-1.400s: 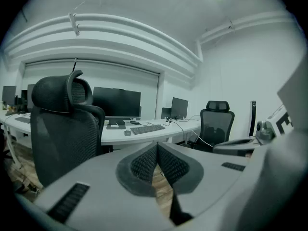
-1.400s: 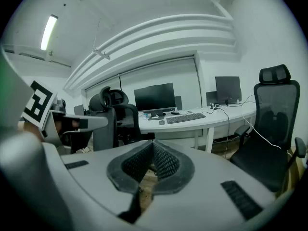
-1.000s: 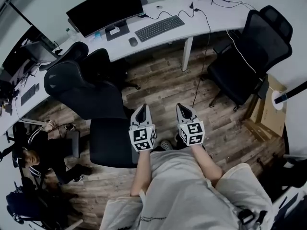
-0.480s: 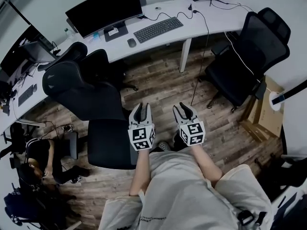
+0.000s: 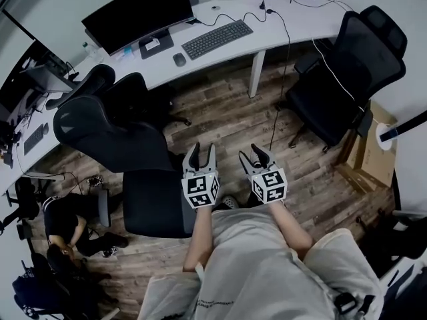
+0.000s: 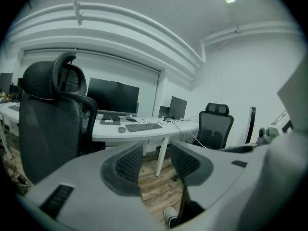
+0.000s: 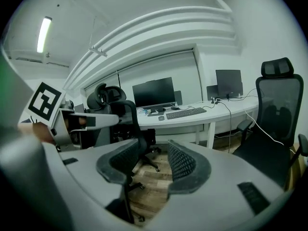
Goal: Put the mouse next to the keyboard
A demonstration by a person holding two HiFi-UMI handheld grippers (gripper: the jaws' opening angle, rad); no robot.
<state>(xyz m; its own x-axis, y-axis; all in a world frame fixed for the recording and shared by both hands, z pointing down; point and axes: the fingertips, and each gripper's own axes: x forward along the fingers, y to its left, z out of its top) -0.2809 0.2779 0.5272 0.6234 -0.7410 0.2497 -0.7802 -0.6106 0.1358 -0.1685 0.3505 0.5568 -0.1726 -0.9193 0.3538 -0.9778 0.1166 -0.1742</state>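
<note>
A dark mouse (image 5: 179,59) lies on the white curved desk (image 5: 293,20), just left of the black keyboard (image 5: 217,39). Both are far ahead of me, across the wooden floor. My left gripper (image 5: 201,149) and right gripper (image 5: 257,153) hover side by side over the floor in front of my body. Both have just been opening and stand open with nothing between their fingers. The left gripper view shows the mouse (image 6: 121,129) and keyboard (image 6: 143,126) beyond its open gripper (image 6: 156,148). The right gripper view shows the mouse (image 7: 160,118) and keyboard (image 7: 185,112) past its gripper (image 7: 153,150).
A large black office chair (image 5: 113,135) stands just left of my grippers, another (image 5: 347,72) at the right. A black monitor (image 5: 137,13) sits behind the mouse. A person (image 5: 63,219) crouches on the floor at lower left. A cardboard box (image 5: 373,159) lies at the right.
Both grippers' jaws have spread from shut to open. The left gripper has shifted slightly. The person at lower left has moved lower on the floor.
</note>
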